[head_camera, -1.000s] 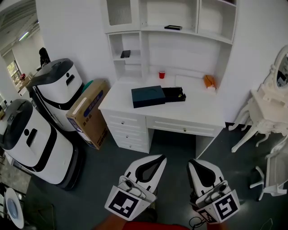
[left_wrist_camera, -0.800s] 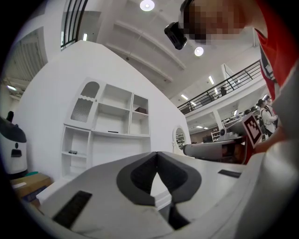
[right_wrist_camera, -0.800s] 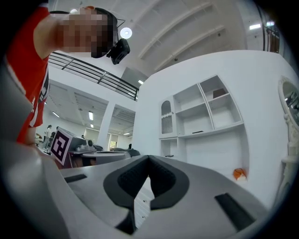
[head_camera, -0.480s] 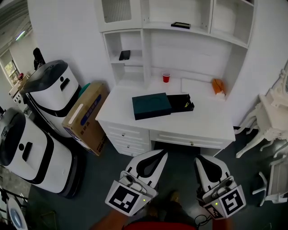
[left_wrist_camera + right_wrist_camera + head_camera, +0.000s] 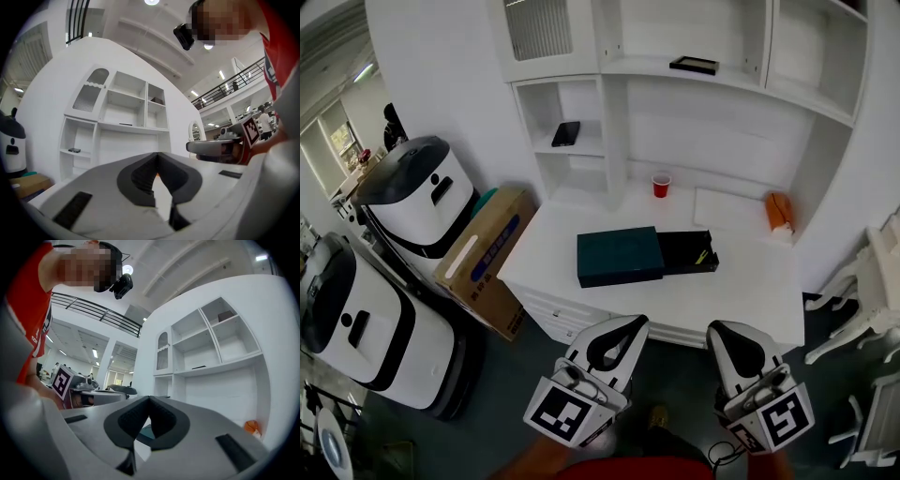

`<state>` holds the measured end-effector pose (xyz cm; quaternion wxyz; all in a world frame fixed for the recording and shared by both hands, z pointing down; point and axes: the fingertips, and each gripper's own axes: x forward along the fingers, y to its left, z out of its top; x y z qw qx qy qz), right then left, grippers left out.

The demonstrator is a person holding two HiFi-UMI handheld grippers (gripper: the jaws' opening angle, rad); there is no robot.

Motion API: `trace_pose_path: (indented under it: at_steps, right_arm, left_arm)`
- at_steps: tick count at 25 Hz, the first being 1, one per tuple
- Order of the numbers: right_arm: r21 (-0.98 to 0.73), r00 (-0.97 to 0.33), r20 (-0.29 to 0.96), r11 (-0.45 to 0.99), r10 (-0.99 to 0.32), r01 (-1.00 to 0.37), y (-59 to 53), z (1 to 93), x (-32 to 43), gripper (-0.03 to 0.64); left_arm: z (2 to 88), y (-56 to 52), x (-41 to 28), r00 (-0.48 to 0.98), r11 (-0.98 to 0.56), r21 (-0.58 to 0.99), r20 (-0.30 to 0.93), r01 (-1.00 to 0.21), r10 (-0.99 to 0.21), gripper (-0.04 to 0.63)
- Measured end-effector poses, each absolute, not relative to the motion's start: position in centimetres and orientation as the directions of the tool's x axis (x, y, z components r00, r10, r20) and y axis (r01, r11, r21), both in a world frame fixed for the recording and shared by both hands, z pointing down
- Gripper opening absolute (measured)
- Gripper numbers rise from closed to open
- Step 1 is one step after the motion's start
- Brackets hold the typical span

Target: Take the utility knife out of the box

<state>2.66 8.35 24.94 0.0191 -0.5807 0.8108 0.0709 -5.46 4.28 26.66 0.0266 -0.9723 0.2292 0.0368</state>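
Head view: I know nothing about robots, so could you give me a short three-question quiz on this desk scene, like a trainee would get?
1. True or false: the dark box on the white desk has its black tray slid out towards the picture's right.
2. Where does the red cup stand? A: on the desk, behind the box. B: inside the tray. C: on the floor.
3. Fill the gap: the left tongs and right tongs are both ____ and empty.
Key: 1 true; 2 A; 3 shut.
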Motion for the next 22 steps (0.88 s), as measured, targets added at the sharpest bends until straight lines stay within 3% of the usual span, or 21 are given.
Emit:
trace_pose_path:
  at_steps: [12, 22]
  right_arm:
    - [0.088, -0.419, -0.078, 0.412, -0.905, -0.907, -0.6, 25.7, 11.5, -0.002]
    - [0.101, -0.455, -0.016, 0.451, -0.890, -0.887, -6.9, 27.8, 13.2, -0.001]
  left_arm:
    - [26.2, -4.4, 2.3, 0.835, -0.839, -0.043, -0.139, -0.542, -0.532, 0.008]
    - [28.8, -9.5, 6.3, 0.858, -0.857, -0.029, -0.025, -0.514, -0.513, 0.008]
